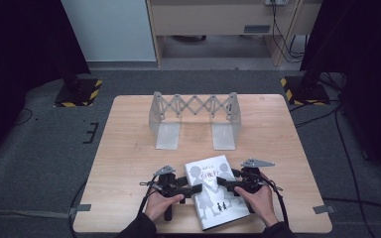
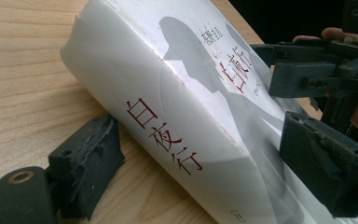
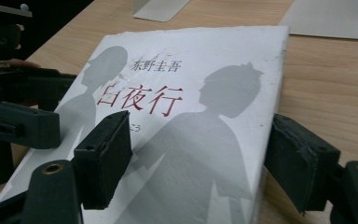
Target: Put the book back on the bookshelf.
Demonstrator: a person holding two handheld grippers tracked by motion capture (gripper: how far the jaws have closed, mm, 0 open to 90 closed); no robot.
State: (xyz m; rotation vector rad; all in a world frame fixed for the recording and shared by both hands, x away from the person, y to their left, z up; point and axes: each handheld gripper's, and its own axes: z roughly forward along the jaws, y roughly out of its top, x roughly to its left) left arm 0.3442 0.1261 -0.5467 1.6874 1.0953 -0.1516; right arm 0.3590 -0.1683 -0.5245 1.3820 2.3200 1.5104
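Note:
A thick white book (image 1: 212,191) with grey silhouettes and a red title lies flat near the table's front edge. My left gripper (image 1: 186,187) is at its spine side and my right gripper (image 1: 225,183) at its opposite long edge, each held by a hand. In the left gripper view, the left gripper (image 2: 205,161) is open and straddles the book's spine (image 2: 168,140), one jaw on the wood beside it, the other over the cover. My right gripper (image 3: 200,163) is open too. One of its jaws is above the book's cover (image 3: 186,121); the other is just off the edge.
A grey metal scissor-type book rack (image 1: 193,116) stands at mid-table behind the book, with its two flat base plates (image 3: 335,18) toward me. The bare wooden table (image 1: 129,148) extends left and right. Floor stands with yellow-black stripes (image 1: 79,91) sit beyond the far corners.

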